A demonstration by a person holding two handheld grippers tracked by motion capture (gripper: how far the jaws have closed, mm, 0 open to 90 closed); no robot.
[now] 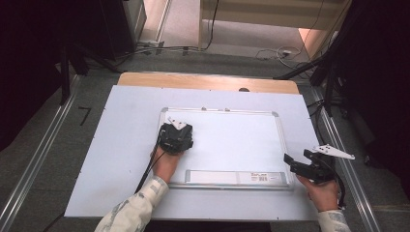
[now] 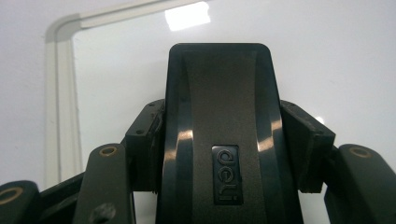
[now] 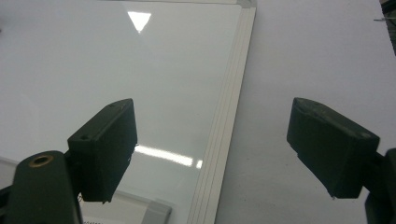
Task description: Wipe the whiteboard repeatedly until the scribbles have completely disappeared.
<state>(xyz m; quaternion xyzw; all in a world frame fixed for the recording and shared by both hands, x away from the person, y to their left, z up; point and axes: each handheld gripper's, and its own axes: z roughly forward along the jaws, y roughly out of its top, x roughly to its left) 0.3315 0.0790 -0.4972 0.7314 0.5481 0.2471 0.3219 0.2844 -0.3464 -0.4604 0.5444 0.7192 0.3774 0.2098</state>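
Right now the left gripper (image 1: 175, 136) sits over the upper-left part of the whiteboard (image 1: 232, 140), w/ the person's left hand (image 1: 165, 163) behind it and a patterned sleeve (image 1: 133, 209) coming in from the bottom edge. Its own view shows both jaws clenched on a black eraser (image 2: 218, 135): one pad (image 2: 148, 140) presses each long side, and the eraser stands straight up between them, its glossy back w/ a small embossed logo plate (image 2: 225, 173) facing the camera. Behind the eraser lies the white board surface, w/ the rounded corner of the pale frame (image 2: 60, 32) at upper left, so the eraser is near that corner of the board; whether its underside touches the surface can't be told. The right gripper (image 1: 295, 164) hangs at the board's right edge, held by the right hand (image 1: 323, 193), well apart from the left one. Its jaws are spread wide w/ nothing between them; in its view one pad (image 3: 105, 149) hangs over the board surface, the other over the plain white table cover (image 1: 121, 159), w/ the board's frame edge (image 3: 224, 135) running between them. A long tray (image 1: 237, 178) w/ a barcode label lies along the board's near edge, approx. between the two hands.
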